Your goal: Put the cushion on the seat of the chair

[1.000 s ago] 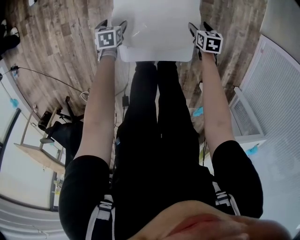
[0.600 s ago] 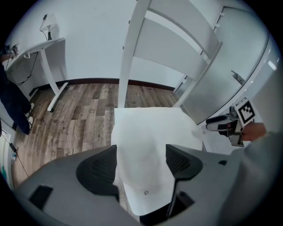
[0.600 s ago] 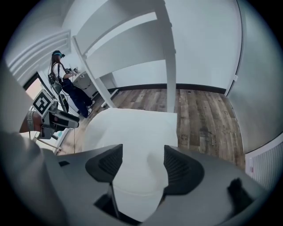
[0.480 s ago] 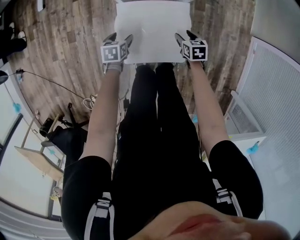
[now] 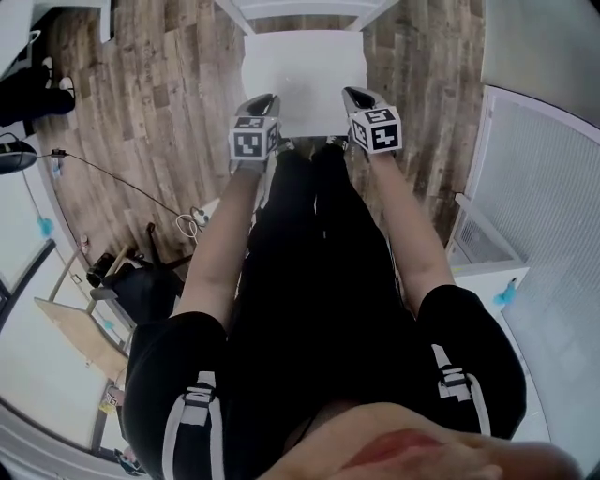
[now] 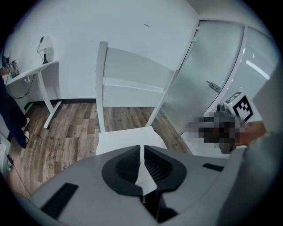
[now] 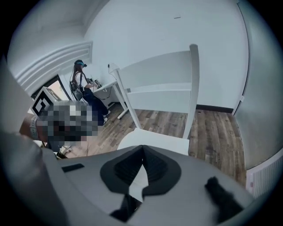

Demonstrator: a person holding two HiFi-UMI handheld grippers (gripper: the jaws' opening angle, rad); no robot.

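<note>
A white cushion (image 5: 305,80) lies flat on the seat of the white chair (image 5: 302,9), straight ahead of the person's legs. Both grippers hang above its near edge, clear of it. My left gripper (image 5: 265,99) is closing, its jaws almost together with nothing between them. My right gripper (image 5: 354,94) is shut and empty. In the left gripper view the cushion (image 6: 128,137) shows beyond my left gripper (image 6: 141,148), under the slatted chair back (image 6: 132,73). The right gripper view has the cushion (image 7: 154,141) past my right gripper (image 7: 142,148).
Wood floor surrounds the chair. Cables (image 5: 122,173) trail at the left, near black gear (image 5: 131,272). A white slatted panel (image 5: 544,187) runs along the right. A white desk (image 6: 31,73) stands left of the chair, a glass door (image 6: 212,79) right. A person (image 7: 84,88) stands by a far desk.
Both grippers have lifted away from the cushion's sides, drawn inward and back toward the person, and their jaws have gone from wide open to together. The cushion stays on the seat.
</note>
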